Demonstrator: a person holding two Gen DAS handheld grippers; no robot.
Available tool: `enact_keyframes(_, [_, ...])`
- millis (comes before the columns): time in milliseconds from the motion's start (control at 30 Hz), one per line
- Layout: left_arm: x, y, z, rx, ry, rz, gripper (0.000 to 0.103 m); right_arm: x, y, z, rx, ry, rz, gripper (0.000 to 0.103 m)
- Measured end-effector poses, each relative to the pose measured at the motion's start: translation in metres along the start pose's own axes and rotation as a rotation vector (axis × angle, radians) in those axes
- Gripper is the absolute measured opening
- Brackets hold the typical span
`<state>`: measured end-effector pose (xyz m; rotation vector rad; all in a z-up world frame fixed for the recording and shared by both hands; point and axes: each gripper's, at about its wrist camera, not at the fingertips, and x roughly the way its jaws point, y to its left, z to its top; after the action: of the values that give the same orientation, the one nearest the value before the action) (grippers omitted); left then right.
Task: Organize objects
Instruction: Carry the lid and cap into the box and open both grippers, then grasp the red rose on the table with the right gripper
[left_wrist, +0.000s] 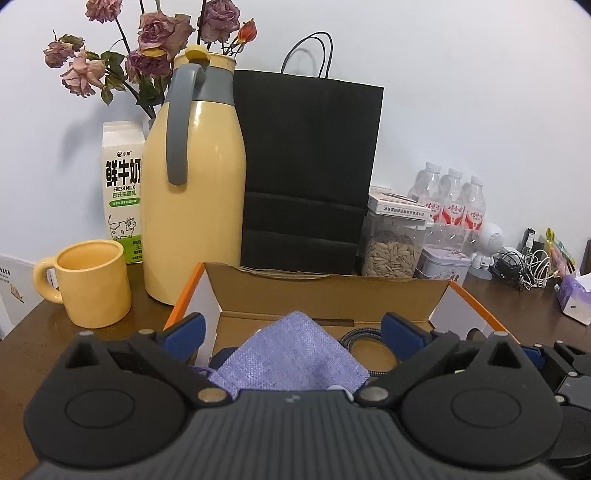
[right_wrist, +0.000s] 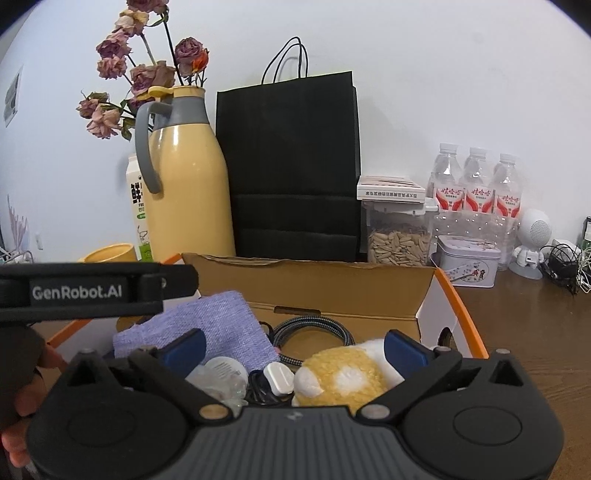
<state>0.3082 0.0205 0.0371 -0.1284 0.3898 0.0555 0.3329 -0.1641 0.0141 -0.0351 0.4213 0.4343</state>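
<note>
2 hand-held grippers hang over an open cardboard box with orange edges (right_wrist: 448, 295) on a brown wooden table (right_wrist: 524, 332), both with their blue-padded jaws spread wide and nothing between the pads. The left gripper (left_wrist: 291, 326) frames a lilac woven fabric pouch (left_wrist: 291, 354) lying tilted inside the box; the right gripper (right_wrist: 293, 347) frames a yellow-and-white plush toy (right_wrist: 343, 376), beside a small white plug adapter (right_wrist: 280, 376) and a grey braided cable coil (right_wrist: 314, 328). All 4 items sit in the box already, so the sorting looks well advanced. The pouch appears light and limp, likely to sag and fold; a pinch at a free corner or edge would suit it. The plush looks soft and squashy, forgiving of a firm squeeze across its body. The adapter is hard and smooth, so possibly slippery. Behind the box stand a tall cream-yellow thermos jug with a grey handle (left_wrist: 192, 206) and a black paper carrier bag (left_wrist: 306, 166).
</note>
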Motion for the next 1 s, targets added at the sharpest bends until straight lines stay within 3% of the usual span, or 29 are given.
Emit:
enact_keyframes(267, [-0.009,0.001,-0.003,-0.013,-0.01,-0.009,0.103,-0.008,0.002,-0.002,-0.017,-0.012,-0.001,0.103])
enact_keyframes(600, [-0.042,0.015,-0.015,-0.01,-0.081,-0.026,0.103,-0.046,-0.003,-0.015,-0.052,-0.045,-0.026,0.103])
enact_keyframes(1000, [-0.083,0.04,-0.049,0.01,-0.008,0.011,0.103,-0.094,0.0,-0.053,-0.102,-0.003,-0.015,0.103])
